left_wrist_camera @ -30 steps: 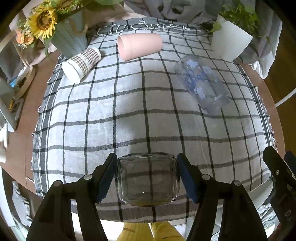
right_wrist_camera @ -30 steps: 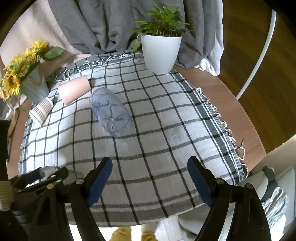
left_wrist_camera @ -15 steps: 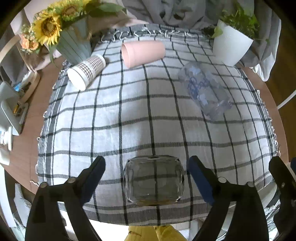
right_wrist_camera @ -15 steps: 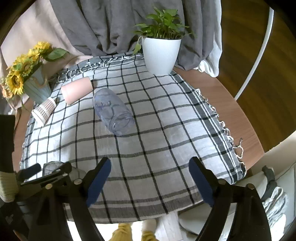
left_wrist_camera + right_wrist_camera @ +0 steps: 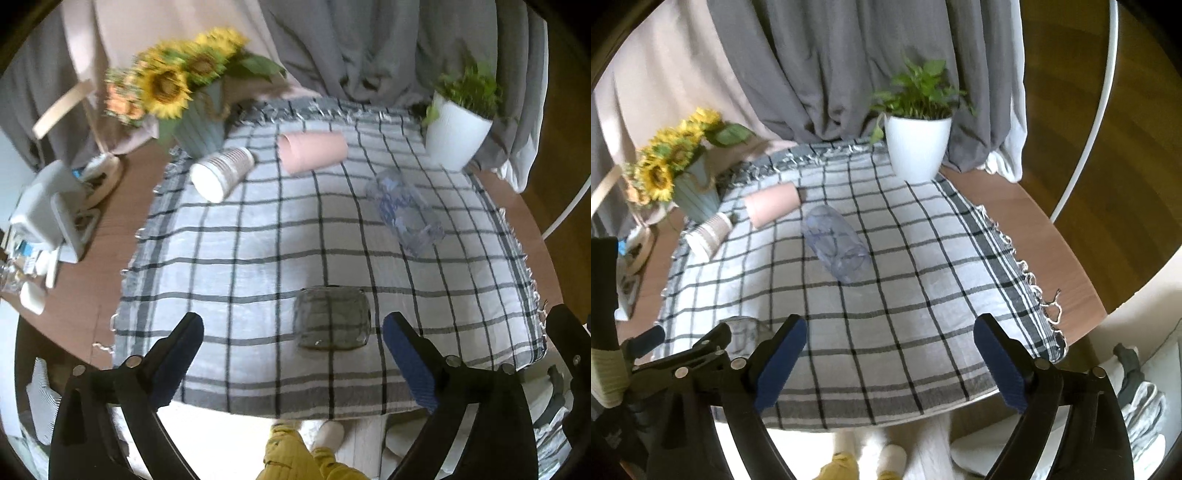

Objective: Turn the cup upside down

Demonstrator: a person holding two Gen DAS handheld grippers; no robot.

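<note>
Glass cup [image 5: 332, 318]: inverted near centre-bottom of left view, on checked cloth [image 5: 258, 236]. Left claw [image 5: 291, 354]: wide, empty. Right claw [image 5: 888, 354]: wide (idle). Withdraw straight back, avoiding cup.

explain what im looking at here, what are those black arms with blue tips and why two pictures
No robot here: a person holds a pair of hand-held tongs in each hand, and a fisheye camera on each looks forward along its two blue-padded fingers.

One picture is from the left tongs, the other from the right tongs. Both stand open and hold nothing.

Below is a round wooden table under a grey checked cloth. A clear square glass cup stands near the front edge, apparently upside down. Farther back, lying on their sides, are a pink cup, a checked paper cup and a clear blue-patterned glass. Behind are a sunflower vase and a white potted plant.
</note>
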